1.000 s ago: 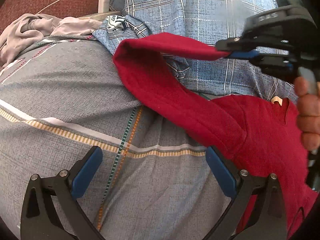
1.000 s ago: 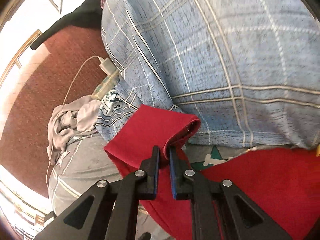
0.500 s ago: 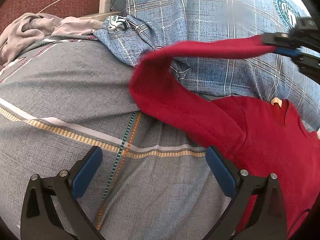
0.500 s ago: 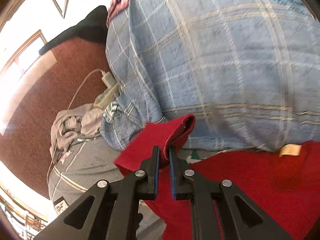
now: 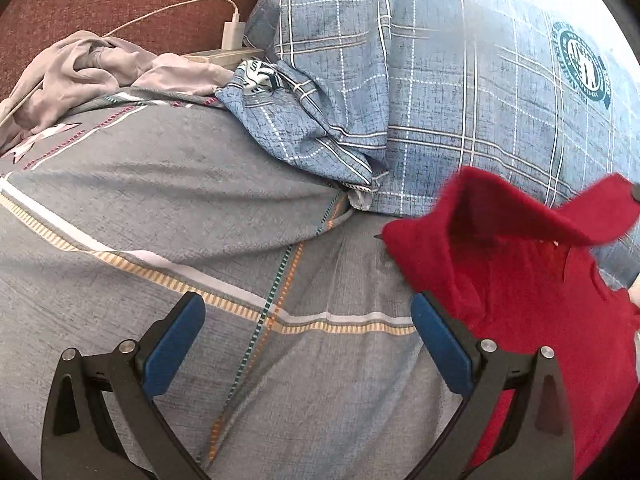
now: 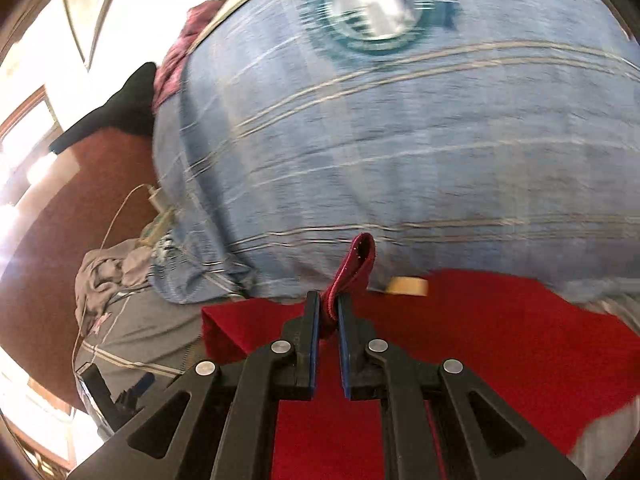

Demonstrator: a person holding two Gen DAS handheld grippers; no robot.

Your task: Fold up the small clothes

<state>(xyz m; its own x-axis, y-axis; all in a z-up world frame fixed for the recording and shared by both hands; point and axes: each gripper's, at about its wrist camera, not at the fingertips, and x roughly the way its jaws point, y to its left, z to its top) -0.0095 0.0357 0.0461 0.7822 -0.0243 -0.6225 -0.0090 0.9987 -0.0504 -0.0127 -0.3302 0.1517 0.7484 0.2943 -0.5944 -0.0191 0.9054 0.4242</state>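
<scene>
Grey striped bedding (image 5: 168, 208) serves as the working surface, with a blue plaid pillow (image 5: 460, 92) bulging behind it. At the right gripper (image 6: 329, 312), the fingers are seen nearly closed, pinching the cuff of the sleeve (image 6: 358, 258) of a red top (image 6: 480, 344); the hem stands up between the blue pads just in front of the pillow. From that pinch the sleeve is carried in an arc back over the body of the top, which lies spread on the bedding directly below the pillow, a pale neck label (image 6: 408, 285) showing at its collar. The left gripper (image 5: 308, 332) is held over the bedding beside the top's near edge, its fingers spread wide and holding nothing; one pad lies just against the red cloth. Farther from the pillow, a crumpled grey garment (image 5: 80, 72) and a white charger (image 5: 233, 34) with its cable are seen against a dark red backdrop. The step in hand is judged to be the folding-in of the sleeve. Next, the cuff would need to be lowered flat onto the chest panel and released, with the fold edge possibly steadied by the free left gripper.
</scene>
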